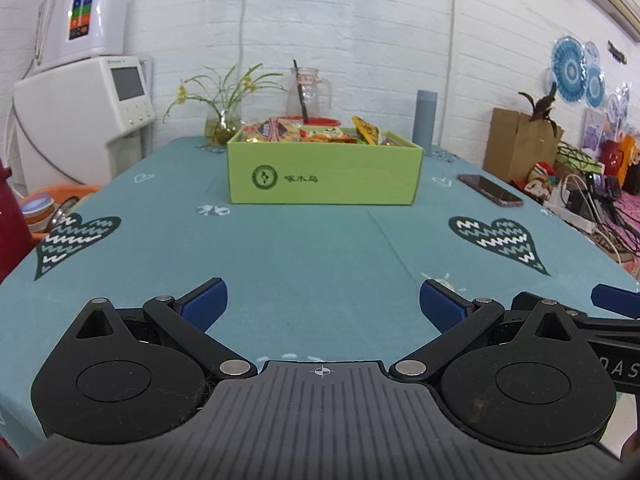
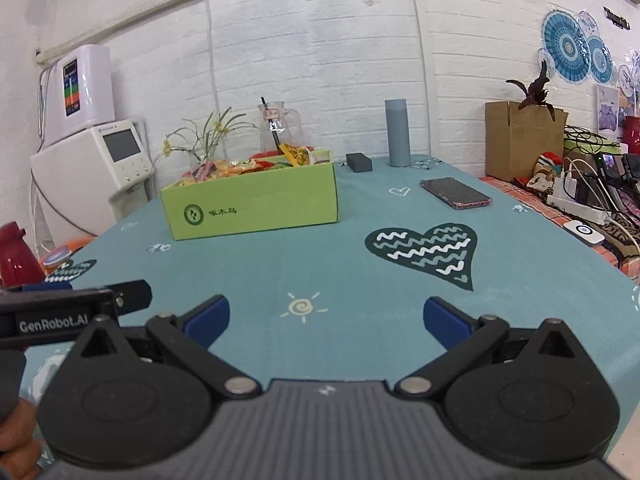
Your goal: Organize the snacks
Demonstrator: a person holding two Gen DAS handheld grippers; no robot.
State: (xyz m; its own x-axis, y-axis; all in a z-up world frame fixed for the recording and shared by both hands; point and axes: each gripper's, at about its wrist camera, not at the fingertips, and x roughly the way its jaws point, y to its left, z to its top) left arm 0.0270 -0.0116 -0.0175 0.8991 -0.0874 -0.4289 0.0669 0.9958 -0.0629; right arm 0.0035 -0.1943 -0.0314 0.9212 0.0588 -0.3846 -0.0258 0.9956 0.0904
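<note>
Bare tablecloth (image 1: 320, 248) lies open at 12 o'clock up to the green snack box (image 1: 324, 172); phone (image 1: 490, 190) obstructs at 2 o'clock.

The worktop (image 2: 320, 264) is covered by a teal cloth printed with dark zigzag hearts and a small sun. A green box (image 2: 252, 210) heaped with snack packets (image 2: 244, 166) is set toward its far middle. Behind it a flower vase (image 1: 222, 126) and a glass pitcher (image 2: 279, 130) are placed. To the right, a grey cylinder (image 2: 398, 133), a small dark block (image 2: 359, 162) and a phone (image 2: 455, 193) are laid apart from one another
</note>
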